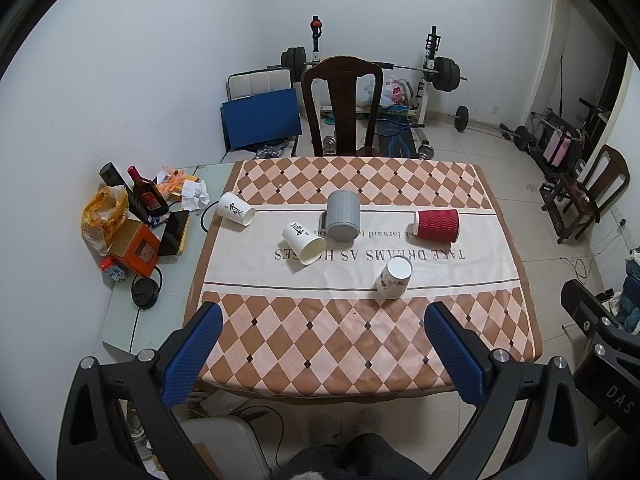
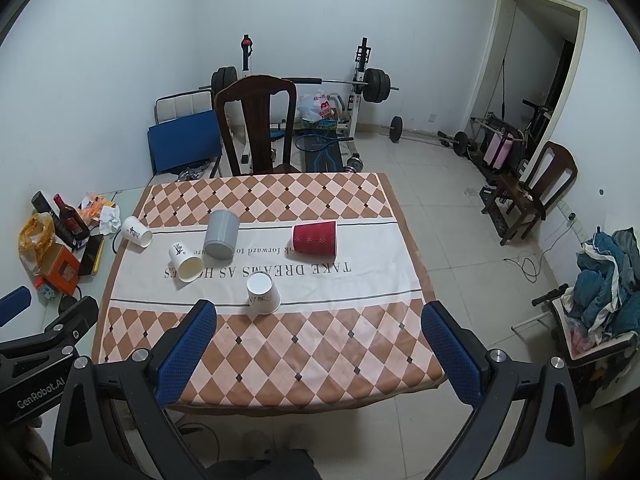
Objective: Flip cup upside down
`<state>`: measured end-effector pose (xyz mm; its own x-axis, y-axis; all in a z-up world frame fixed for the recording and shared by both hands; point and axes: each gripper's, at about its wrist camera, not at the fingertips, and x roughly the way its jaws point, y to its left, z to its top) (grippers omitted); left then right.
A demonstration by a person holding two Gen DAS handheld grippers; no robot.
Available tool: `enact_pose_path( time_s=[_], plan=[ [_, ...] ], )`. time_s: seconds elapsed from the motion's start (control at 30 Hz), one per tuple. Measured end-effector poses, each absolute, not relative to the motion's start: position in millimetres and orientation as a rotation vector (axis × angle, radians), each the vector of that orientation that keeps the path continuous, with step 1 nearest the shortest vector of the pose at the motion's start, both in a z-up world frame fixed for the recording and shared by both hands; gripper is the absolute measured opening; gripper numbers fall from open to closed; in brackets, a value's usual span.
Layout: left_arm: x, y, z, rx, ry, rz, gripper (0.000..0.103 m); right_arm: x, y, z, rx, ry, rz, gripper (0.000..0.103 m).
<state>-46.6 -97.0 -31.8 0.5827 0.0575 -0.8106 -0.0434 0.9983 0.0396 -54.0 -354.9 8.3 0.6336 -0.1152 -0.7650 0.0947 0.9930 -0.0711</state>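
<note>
Cups lie scattered ahead of both my claws, and the nearest, a white paper cup with dark print [image 2: 263,293], already stands mouth-down just beyond my right claw [image 2: 318,354], while a white paper cup on its side [image 1: 304,243] lies well ahead of my left claw [image 1: 322,354]. Both claws are spread wide and hold nothing. I judge the paper light and easily crushed, so I'd pinch gently across mid-wall; the checkered cloth-covered table [image 2: 280,360] offers open room nearby.
</note>
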Motion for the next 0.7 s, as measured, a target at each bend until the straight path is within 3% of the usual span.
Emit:
enact_pose_path(
  time_s=[0.7],
  plan=[
    [-47.4, -100.7, -31.9, 0.019, 0.937, 0.051, 0.103, -55.9, -355.0, 9.6, -0.026, 0.879, -0.117, 0.103]
  ],
)
